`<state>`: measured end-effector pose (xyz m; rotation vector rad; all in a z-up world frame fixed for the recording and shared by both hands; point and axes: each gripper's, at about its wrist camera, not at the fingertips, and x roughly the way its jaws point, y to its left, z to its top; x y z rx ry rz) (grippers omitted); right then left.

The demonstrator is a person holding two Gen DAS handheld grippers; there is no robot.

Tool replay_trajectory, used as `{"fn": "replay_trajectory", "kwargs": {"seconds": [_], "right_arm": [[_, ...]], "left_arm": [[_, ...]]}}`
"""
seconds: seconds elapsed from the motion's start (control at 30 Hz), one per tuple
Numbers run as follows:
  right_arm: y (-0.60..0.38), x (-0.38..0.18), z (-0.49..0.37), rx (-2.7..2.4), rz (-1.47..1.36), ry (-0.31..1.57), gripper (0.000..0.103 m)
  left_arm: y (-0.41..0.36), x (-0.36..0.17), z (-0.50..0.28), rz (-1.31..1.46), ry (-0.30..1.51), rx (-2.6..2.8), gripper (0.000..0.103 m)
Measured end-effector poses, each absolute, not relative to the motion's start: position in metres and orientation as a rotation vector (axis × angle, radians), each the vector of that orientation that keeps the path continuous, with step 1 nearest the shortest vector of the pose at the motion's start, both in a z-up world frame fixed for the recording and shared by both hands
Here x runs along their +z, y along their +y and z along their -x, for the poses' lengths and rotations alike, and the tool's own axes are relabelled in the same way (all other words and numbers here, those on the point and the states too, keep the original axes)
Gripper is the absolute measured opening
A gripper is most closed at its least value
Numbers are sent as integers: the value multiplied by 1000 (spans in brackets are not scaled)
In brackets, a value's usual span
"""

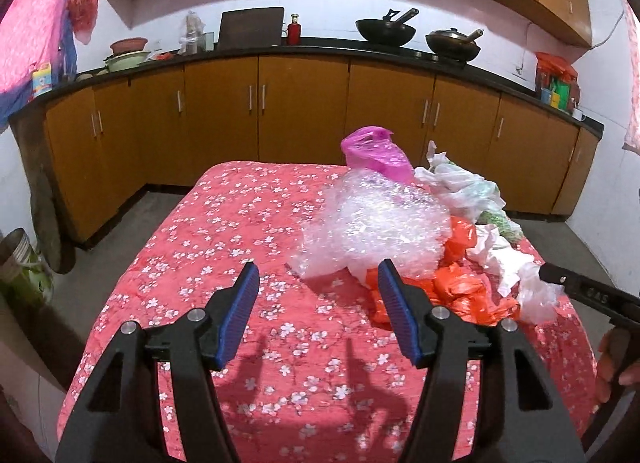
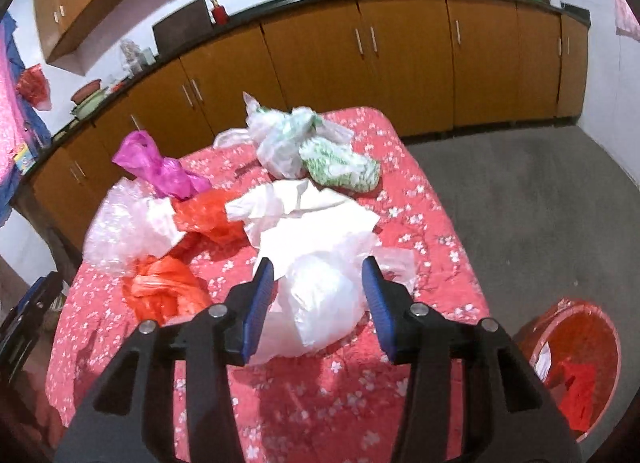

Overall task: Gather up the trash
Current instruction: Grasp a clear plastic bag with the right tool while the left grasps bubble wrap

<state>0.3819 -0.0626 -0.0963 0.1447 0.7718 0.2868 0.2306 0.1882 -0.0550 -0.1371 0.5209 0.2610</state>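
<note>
A heap of trash lies on a table with a red flowered cloth (image 1: 224, 247). It holds clear bubble wrap (image 1: 372, 223), orange plastic bags (image 1: 456, 295), a magenta bag (image 1: 376, 155), white paper (image 2: 316, 215) and a green-and-white bag (image 2: 340, 167). My left gripper (image 1: 316, 283) is open above the cloth, left of the heap. My right gripper (image 2: 318, 277) is open, its jaws on either side of a crumpled white plastic bag (image 2: 320, 303). The right gripper also shows at the right edge of the left wrist view (image 1: 576, 287).
A red bin (image 2: 576, 359) with a red bag inside stands on the grey floor right of the table. Orange kitchen cabinets (image 1: 304, 111) under a black counter with woks (image 1: 386, 29) run behind the table.
</note>
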Motion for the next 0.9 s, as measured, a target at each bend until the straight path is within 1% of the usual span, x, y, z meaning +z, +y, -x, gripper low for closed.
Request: {"fn": "replay_trajectory", "kwargs": {"seconds": [0.13, 0.17, 0.2, 0.23, 0.27, 0.3, 0.37, 0.43, 0.57, 0.7, 0.8, 0.87, 0.9], "right_arm": [[-56, -105, -382, 280, -109, 798, 46], [-56, -108, -382, 281, -108, 806, 42], [-56, -110, -382, 283, -111, 811, 34], [-56, -111, -381, 290, -117, 806, 31], [-56, -111, -380, 294, -110, 802, 25], [-56, -110, -379, 293, -102, 793, 21], [-56, -108, -376, 303, -92, 776, 17], [-59, -103, -371, 310, -91, 750, 16], [-62, -96, -366, 323, -100, 738, 16], [-63, -95, -363, 331, -91, 737, 16], [-63, -95, -360, 336, -80, 733, 16], [-63, -94, -359, 338, -74, 730, 16], [-64, -94, -359, 338, -74, 728, 16]], "left_arm": [[193, -57, -233, 140, 518, 256, 62], [192, -57, -233, 141, 517, 253, 62], [193, -56, -234, 143, 516, 247, 62], [192, -56, -235, 144, 514, 240, 62], [192, -55, -236, 145, 512, 234, 62], [193, -53, -237, 148, 509, 225, 62], [193, -51, -240, 153, 505, 209, 62], [192, -46, -245, 153, 497, 194, 67], [189, -40, -262, 155, 516, 149, 75], [188, -46, -284, 160, 577, 131, 75], [192, -55, -299, 179, 634, 110, 77], [197, -63, -305, 211, 674, 101, 77], [201, -67, -307, 239, 686, 88, 65]]}}
